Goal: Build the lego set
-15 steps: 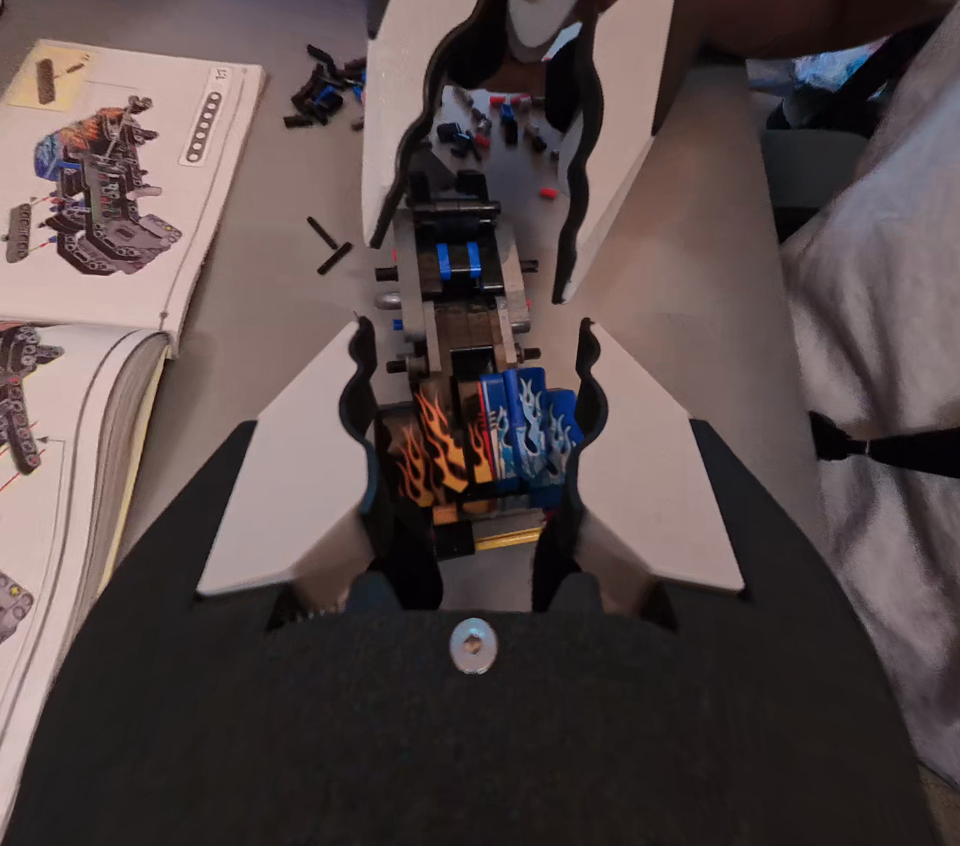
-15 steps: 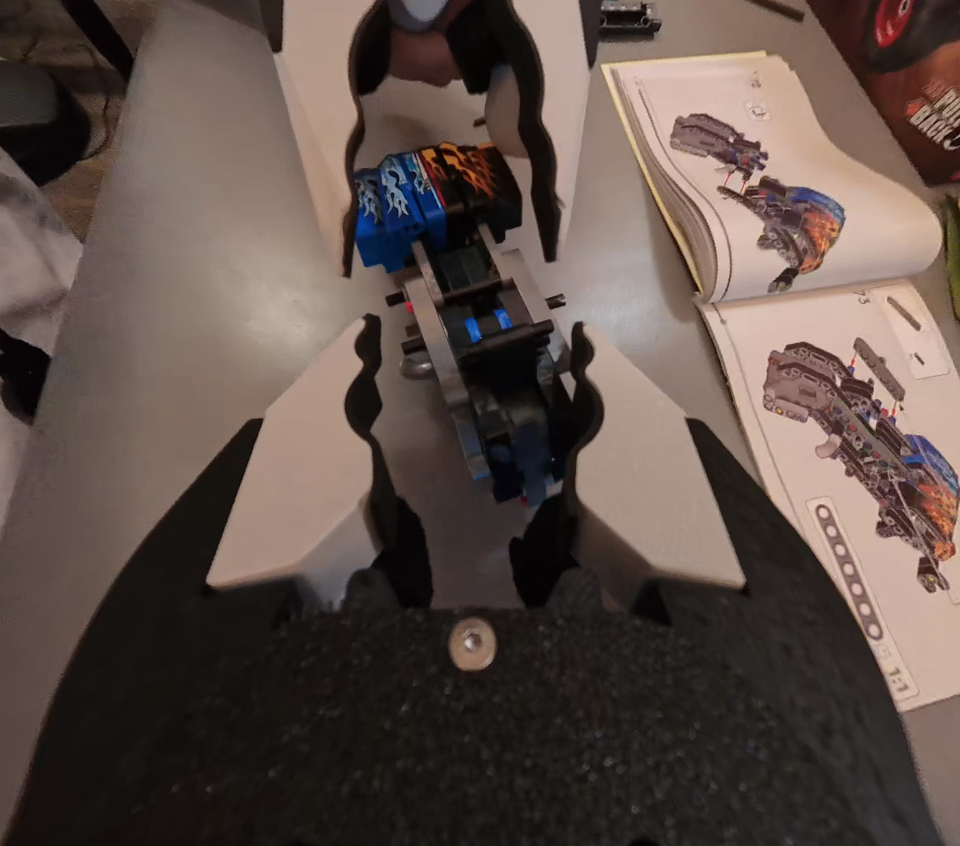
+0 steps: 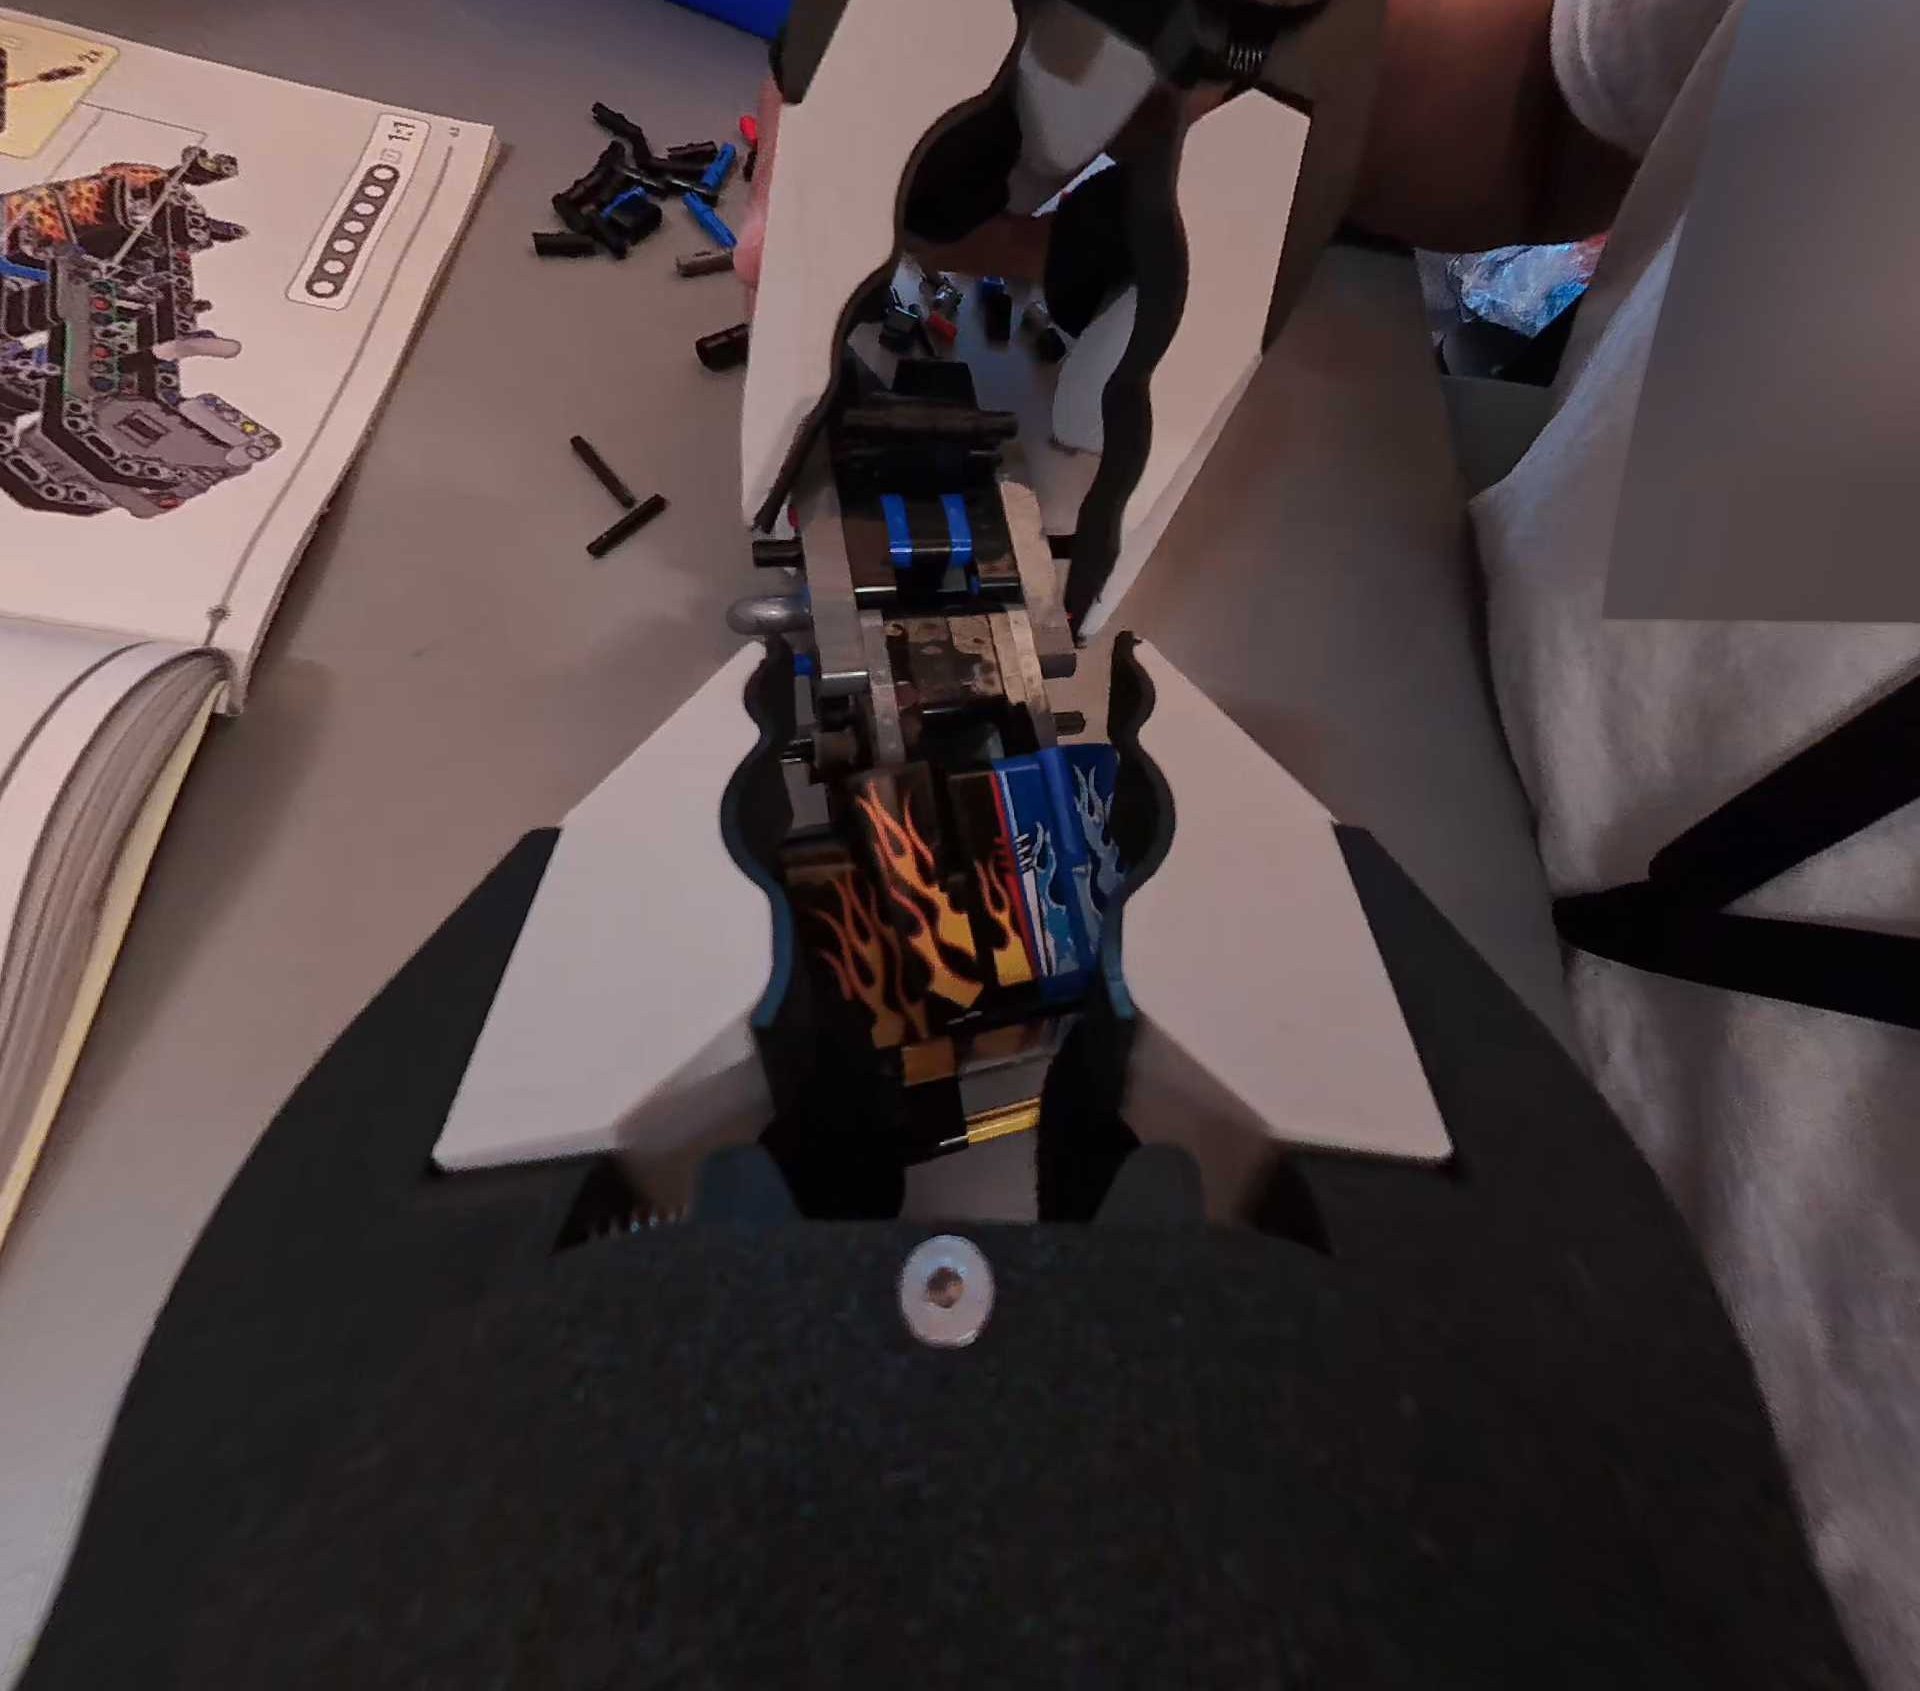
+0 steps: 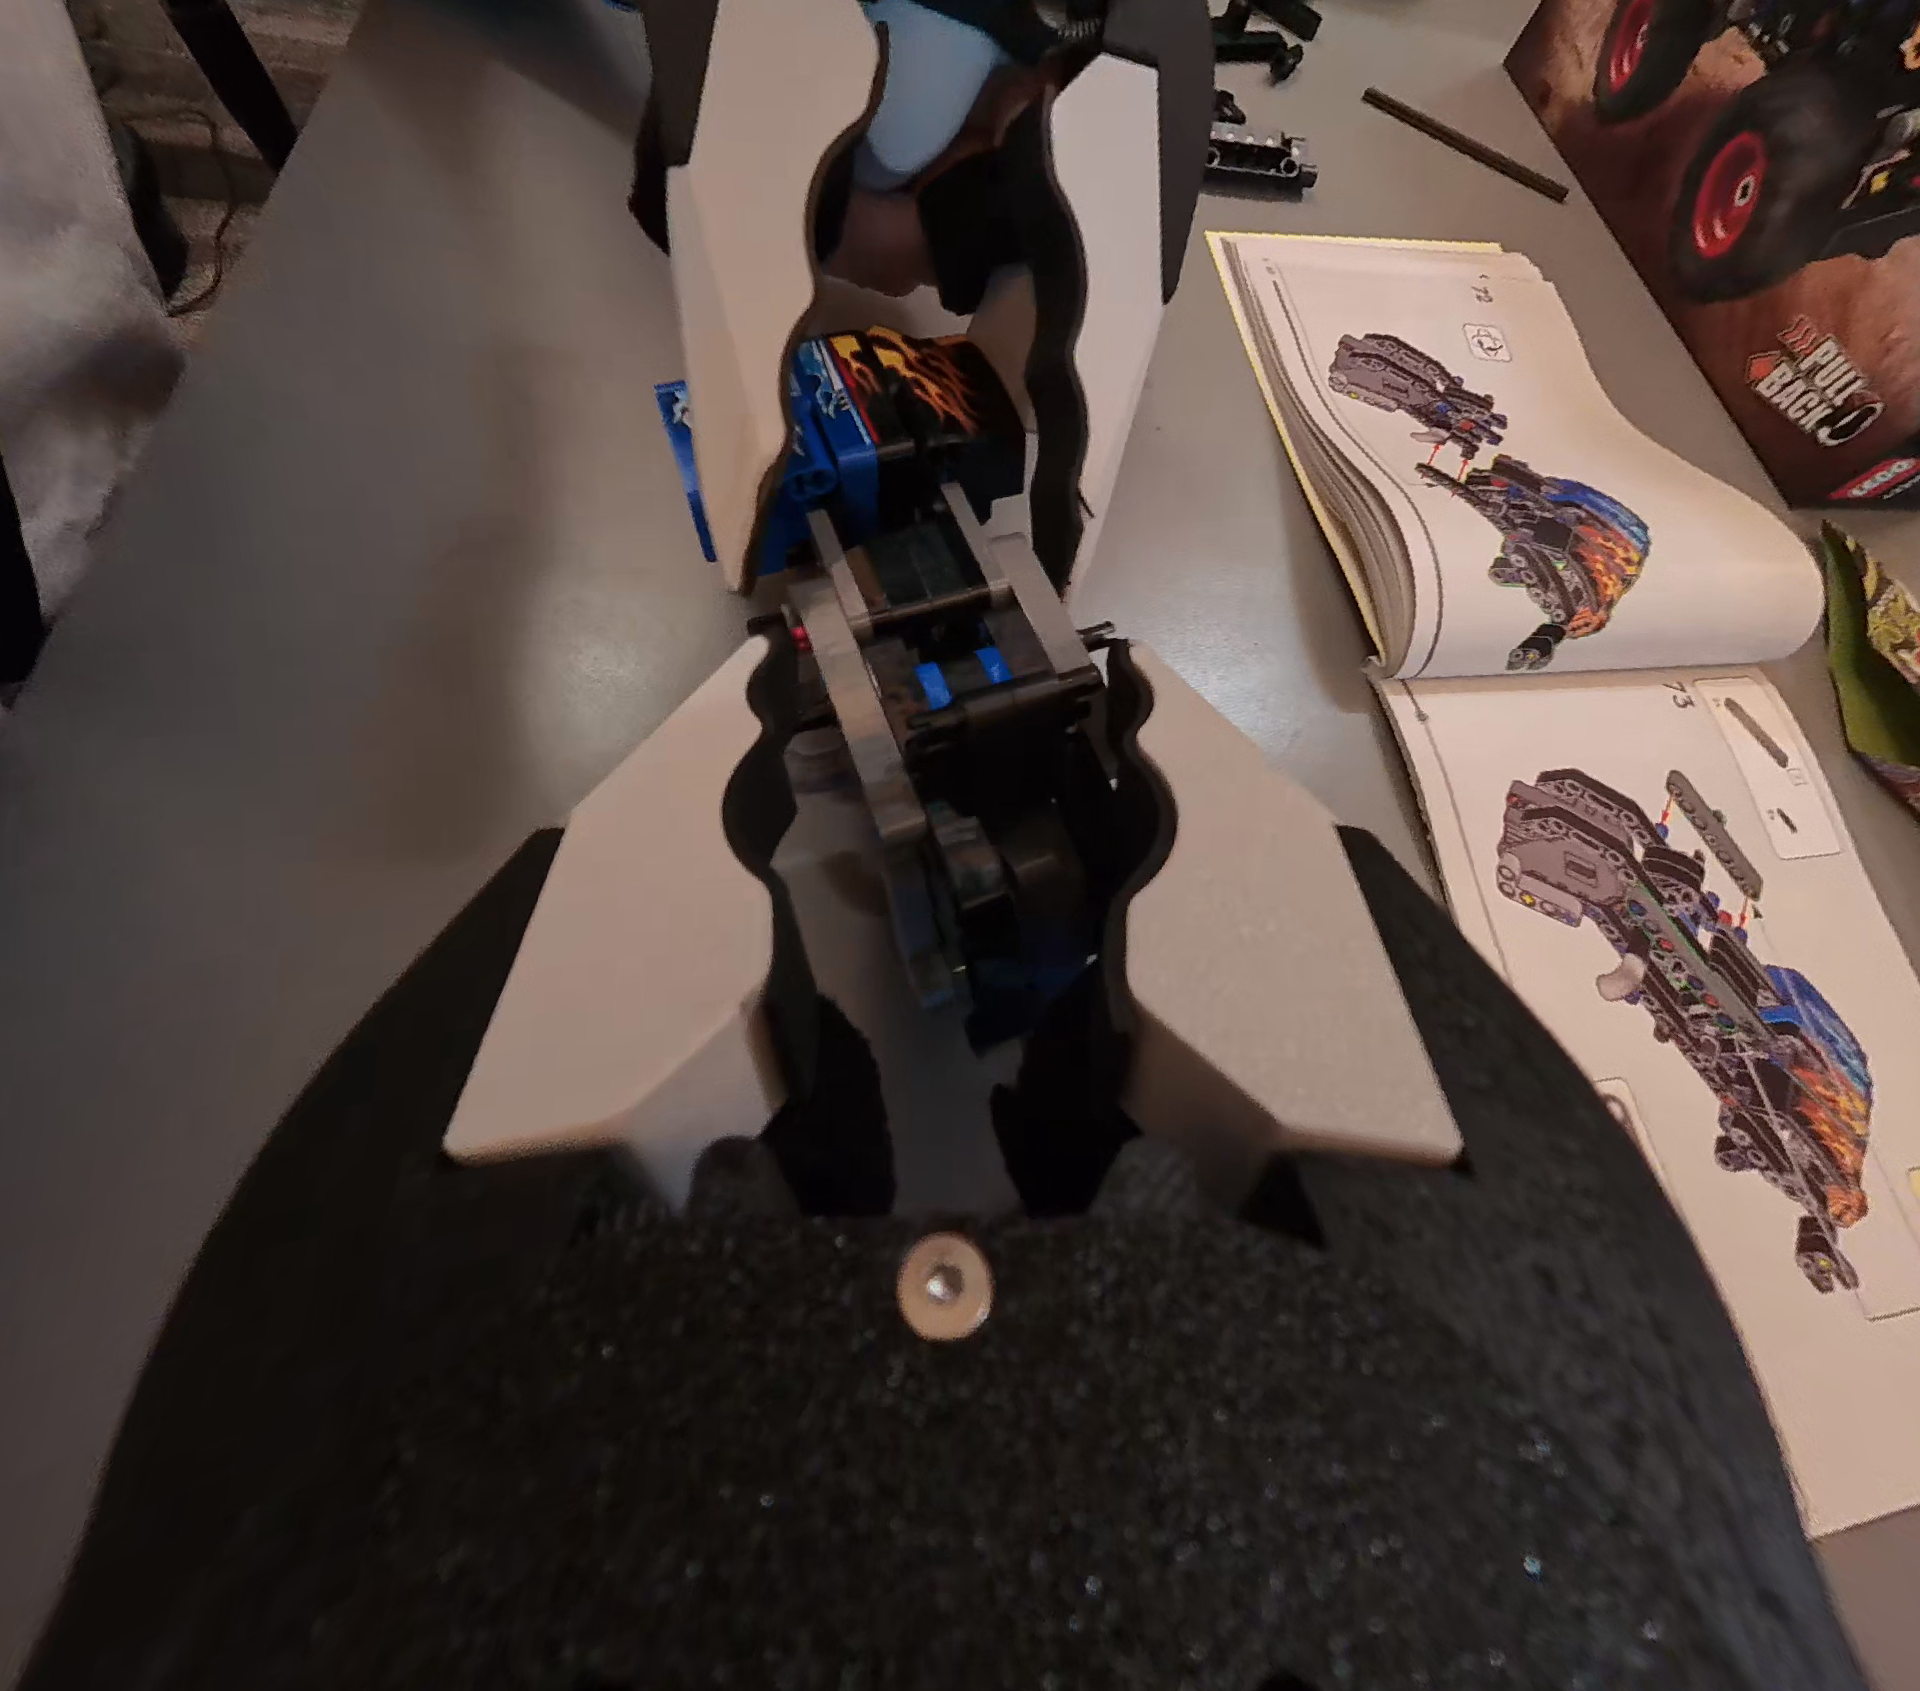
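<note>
Gripping the half-built lego truck chassis (image 3: 935,706) from both ends, nose to nose above the grey table (image 3: 468,654).

- Left gripper (image 3: 940,872): clenched on the hood end, the flame-printed black and blue panels (image 3: 966,893) wedged between its wavy black pads.
- Right gripper (image 4: 940,810): jaws flank the dark rear end of the chassis. Right pad looks to touch the black block; a gap shows on the left side, so cannot tell whether it truly clamps.
- Chassis spans the two tools, grey side beams and blue stripes facing up. Whether it rests on the table or is lifted clear cannot be told.
- Two-ended hold likely steadies the frame for turning or pressing a part home; one tool alone would let it pivot.
- Instruction booklet (image 4: 1558,706) lies open just beside the work, kept readable. Its pages show a long grey beam going onto the side, probably the step in hand.
- Loose black and blue pins (image 3: 644,187) heaped near the booklet, two black pins (image 3: 618,498) apart from the heap.
- Set box (image 4: 1766,135) stands behind the booklet.
</note>
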A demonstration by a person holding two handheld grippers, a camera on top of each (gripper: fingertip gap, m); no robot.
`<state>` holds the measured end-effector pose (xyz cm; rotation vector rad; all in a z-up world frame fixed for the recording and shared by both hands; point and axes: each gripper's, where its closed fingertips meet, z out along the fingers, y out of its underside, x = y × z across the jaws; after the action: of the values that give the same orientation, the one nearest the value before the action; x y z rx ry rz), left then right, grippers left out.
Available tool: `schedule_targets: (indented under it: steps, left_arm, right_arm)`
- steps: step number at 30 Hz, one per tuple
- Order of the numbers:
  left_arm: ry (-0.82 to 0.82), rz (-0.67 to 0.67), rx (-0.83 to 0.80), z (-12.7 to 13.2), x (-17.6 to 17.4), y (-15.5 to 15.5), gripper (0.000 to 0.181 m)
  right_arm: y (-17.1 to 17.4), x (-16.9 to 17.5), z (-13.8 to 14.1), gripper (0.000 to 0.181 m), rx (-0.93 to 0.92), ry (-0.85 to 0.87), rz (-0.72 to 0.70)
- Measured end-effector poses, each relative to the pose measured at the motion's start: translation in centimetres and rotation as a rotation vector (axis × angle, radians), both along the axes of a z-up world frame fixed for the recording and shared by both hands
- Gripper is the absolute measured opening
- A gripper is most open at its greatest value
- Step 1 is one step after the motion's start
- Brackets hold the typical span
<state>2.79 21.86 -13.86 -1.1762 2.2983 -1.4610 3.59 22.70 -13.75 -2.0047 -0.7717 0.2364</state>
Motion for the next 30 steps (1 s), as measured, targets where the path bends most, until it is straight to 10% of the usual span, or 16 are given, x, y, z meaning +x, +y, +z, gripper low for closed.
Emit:
schedule_targets:
  steps: [30]
  left_arm:
    - [0.029, 0.035, 0.060, -0.43, 0.15, -0.86, 0.056]
  right_arm:
    - [-0.85, 0.00, 0.28, 0.056, -0.131, 0.075, 0.026]
